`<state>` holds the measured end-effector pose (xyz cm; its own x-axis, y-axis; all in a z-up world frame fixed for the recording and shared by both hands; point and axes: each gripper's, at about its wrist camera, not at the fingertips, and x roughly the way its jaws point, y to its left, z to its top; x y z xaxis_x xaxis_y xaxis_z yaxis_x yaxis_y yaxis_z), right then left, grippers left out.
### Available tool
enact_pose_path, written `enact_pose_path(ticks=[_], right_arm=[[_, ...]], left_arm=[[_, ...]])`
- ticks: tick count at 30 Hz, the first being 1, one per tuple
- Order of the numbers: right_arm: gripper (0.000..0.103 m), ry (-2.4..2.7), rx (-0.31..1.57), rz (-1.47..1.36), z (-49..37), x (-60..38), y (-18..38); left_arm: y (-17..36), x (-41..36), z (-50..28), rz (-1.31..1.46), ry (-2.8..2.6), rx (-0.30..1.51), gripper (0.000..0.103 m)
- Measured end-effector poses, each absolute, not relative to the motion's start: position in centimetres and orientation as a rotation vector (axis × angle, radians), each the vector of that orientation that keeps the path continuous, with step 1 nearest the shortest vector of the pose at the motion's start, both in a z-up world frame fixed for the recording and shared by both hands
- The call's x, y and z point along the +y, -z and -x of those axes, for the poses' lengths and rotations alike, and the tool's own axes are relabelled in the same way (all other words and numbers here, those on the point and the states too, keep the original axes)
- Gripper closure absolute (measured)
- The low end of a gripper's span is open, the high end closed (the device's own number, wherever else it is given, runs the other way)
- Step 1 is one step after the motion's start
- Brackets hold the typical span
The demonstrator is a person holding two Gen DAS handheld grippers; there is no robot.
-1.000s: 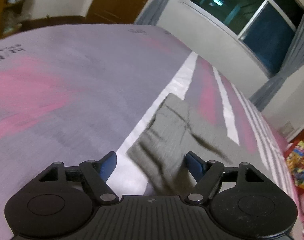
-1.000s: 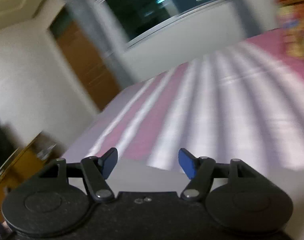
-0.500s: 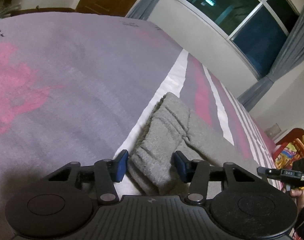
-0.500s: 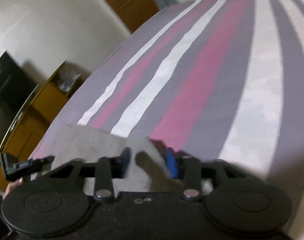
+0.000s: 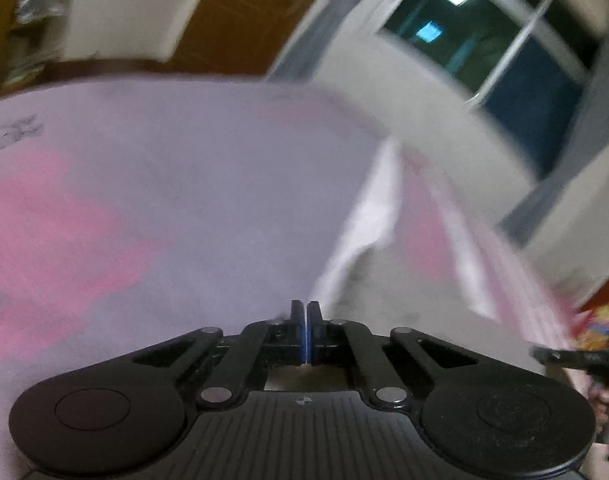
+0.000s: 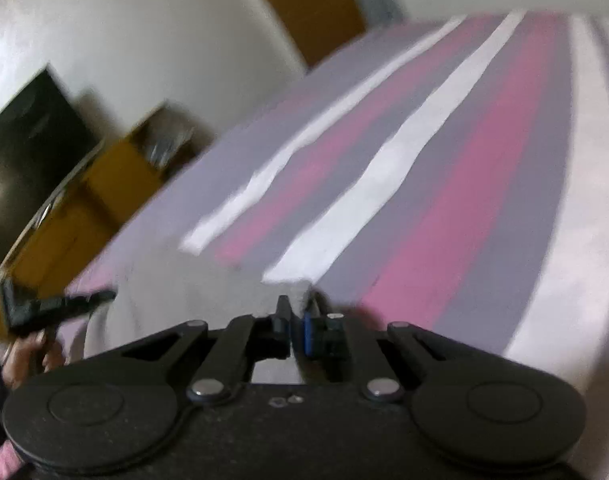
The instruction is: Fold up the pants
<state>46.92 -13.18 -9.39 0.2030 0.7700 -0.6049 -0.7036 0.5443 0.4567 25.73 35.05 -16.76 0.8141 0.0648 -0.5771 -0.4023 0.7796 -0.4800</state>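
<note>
Compared with a second earlier, when both sets of jaws stood apart, my left gripper was now pressed together at the near edge of the grey pants; whether cloth lay between them I could not tell. My right gripper was clamped on the pants' corner, which lay on the striped bedsheet.

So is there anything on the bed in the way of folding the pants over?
No, nothing visible. Both claws are shut: the right claw pinches the grey pants, and the striped bedspread ahead looks bare.
</note>
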Motion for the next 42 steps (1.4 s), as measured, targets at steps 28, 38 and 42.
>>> enact_pose_path(ticks=[28, 38, 42], right_arm=[[0.031, -0.550, 0.787, -0.226, -34.8, -32.7, 10.7], [0.038, -0.110, 0.713, -0.339, -29.9, -51.8, 8.9], [0.030, -0.050, 0.740, -0.294, -27.7, -54.2, 9.7]], left_arm=[[14.0, 21.0, -31.2, 0.082, -0.064, 0.661, 0.023], [12.4, 21.2, -28.1, 0.157, -0.125, 0.590, 0.021], [13.5, 20.6, -28.4, 0.080, -0.106, 0.707, 0.021]])
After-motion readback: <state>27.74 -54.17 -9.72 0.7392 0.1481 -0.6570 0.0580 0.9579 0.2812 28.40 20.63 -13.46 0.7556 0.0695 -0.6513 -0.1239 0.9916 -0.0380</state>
